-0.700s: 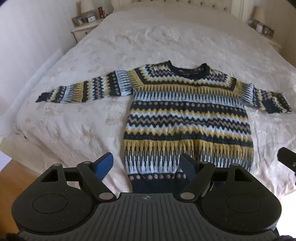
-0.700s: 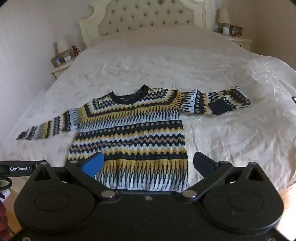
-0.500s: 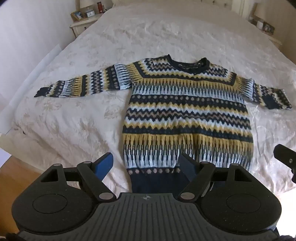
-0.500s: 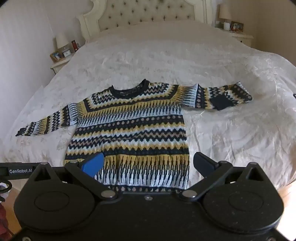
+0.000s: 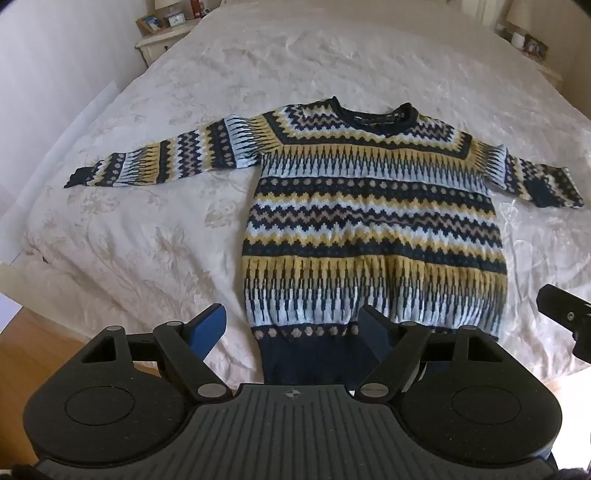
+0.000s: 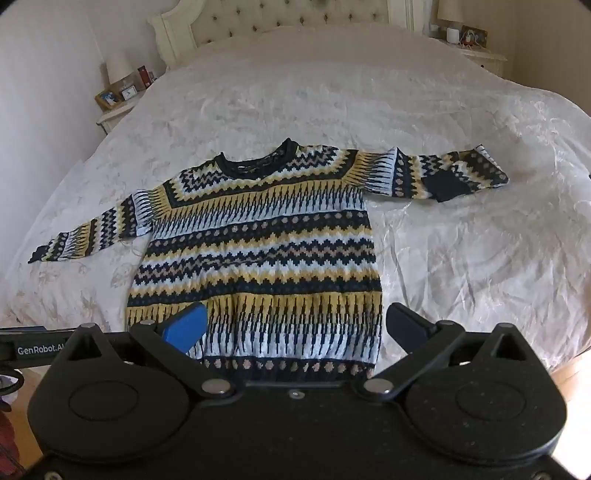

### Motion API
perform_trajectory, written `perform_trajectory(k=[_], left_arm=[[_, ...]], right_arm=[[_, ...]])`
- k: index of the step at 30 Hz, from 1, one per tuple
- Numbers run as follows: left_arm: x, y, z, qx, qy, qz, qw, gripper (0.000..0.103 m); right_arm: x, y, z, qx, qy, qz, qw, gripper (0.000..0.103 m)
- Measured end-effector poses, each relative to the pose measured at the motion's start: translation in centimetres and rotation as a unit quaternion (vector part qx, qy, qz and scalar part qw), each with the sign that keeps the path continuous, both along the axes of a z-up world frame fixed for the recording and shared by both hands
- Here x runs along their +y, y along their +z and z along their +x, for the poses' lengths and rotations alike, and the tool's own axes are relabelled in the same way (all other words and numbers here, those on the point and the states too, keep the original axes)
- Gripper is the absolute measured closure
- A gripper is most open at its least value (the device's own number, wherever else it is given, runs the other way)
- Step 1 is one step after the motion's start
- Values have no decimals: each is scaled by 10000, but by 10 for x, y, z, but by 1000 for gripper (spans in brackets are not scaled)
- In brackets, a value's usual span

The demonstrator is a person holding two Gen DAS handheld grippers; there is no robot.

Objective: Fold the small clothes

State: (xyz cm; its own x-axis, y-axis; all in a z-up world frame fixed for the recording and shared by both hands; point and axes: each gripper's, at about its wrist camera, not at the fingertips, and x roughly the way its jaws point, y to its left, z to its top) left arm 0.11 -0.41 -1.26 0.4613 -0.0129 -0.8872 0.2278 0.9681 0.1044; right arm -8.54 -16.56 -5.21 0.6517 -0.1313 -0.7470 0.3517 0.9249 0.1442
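Nearby, nightstands (image 6: 114,110) flank the bed (image 6: 369,92) under the sweater (image 6: 258,251).

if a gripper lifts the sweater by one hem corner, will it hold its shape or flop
Probably flop: the sweater is soft knit, lying limp and flat on the bed. The long sleeves would likely trail and drag behind. The thick knit looks easy to pinch, unlikely to slip, but may stretch under its own weight.

I see a white bedspread (image 6: 424,110), a tufted headboard (image 6: 288,16), and cluttered nightstands on the left (image 6: 114,112) and the right (image 6: 480,55).
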Motion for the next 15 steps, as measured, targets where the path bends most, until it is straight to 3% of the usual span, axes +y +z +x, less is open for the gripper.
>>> perform_trajectory(k=[15], left_arm=[[2,-6,4,122,44,100,9999,25]], right_arm=[[0,-7,6,216,-26,-54,9997,1]])
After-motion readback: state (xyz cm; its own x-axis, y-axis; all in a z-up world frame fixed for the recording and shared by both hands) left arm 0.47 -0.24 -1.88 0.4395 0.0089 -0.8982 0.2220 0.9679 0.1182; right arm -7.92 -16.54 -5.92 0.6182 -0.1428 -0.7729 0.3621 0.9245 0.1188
